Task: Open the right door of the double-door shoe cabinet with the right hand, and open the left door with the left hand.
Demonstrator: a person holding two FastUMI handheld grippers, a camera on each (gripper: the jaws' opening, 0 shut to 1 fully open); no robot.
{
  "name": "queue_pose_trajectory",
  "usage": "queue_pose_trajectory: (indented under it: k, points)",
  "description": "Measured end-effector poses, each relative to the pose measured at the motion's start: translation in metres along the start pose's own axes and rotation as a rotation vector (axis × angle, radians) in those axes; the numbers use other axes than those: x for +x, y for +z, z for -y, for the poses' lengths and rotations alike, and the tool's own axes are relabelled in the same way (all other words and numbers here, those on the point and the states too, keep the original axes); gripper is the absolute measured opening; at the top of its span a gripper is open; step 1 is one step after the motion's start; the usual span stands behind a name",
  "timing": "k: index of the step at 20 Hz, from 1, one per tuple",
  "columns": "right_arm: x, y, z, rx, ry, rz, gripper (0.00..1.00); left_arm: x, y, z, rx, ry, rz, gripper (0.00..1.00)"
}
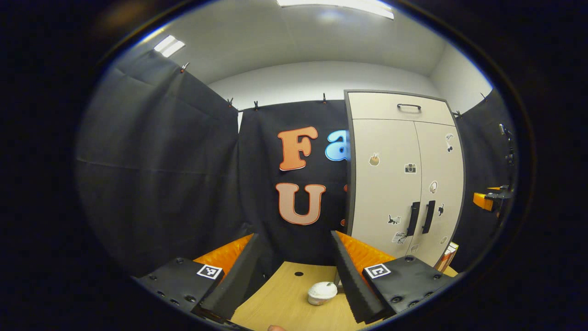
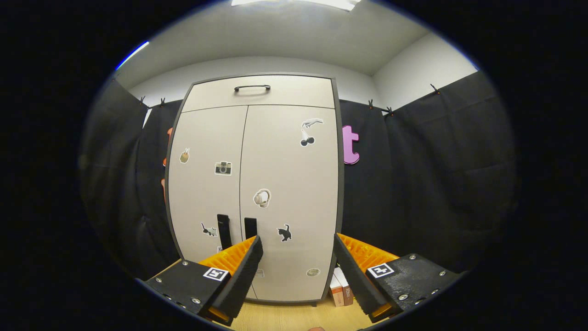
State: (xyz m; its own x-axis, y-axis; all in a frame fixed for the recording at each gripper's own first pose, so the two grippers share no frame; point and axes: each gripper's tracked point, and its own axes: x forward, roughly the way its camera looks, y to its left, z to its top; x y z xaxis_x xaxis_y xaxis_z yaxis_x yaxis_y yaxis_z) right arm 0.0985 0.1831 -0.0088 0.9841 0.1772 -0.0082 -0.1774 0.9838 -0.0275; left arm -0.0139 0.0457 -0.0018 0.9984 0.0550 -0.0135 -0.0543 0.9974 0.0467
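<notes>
While both doors stay shut, the shoe cabinet stands on the counter against the booth wall.
In the right gripper view the right gripper, fingers spread and empty, faces the right door and two small boxes. In the left gripper view the left gripper, likewise spread, hangs over a white cup, the cabinet off to its right.

Each claw bears screwed plates with square markers.
</notes>
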Motion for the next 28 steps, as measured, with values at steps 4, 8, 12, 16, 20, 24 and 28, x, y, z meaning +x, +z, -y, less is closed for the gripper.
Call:
queue_pose_trajectory:
  k: [4, 8, 12, 16, 20, 24, 28]
  points:
    - [0.033, -0.014, -0.032, -0.010, 0.020, -0.022, 0.94, 0.001, 0.002, -0.022, -0.002, 0.030, 0.004, 0.96]
    - [0.069, -0.035, -0.064, -0.011, 0.050, -0.049, 0.94, -0.002, 0.001, -0.045, 0.015, 0.065, 0.007, 0.98]
    - [0.102, -0.060, -0.087, -0.015, 0.071, -0.090, 0.94, -0.003, 0.002, -0.067, 0.024, 0.100, 0.010, 0.96]
    - [0.137, -0.081, -0.095, -0.047, 0.044, -0.111, 0.94, -0.001, 0.001, -0.089, 0.028, 0.136, 0.012, 0.96]
    - [0.162, -0.099, -0.098, -0.042, 0.034, -0.136, 0.89, 0.003, -0.004, -0.106, 0.026, 0.169, 0.002, 0.96]
    - [0.177, -0.109, -0.100, 0.009, 0.040, -0.167, 0.76, 0.007, -0.011, -0.114, 0.028, 0.185, -0.013, 0.96]
    - [0.182, -0.111, -0.102, 0.023, 0.044, -0.169, 0.68, 0.011, -0.015, -0.115, 0.027, 0.185, -0.019, 0.96]
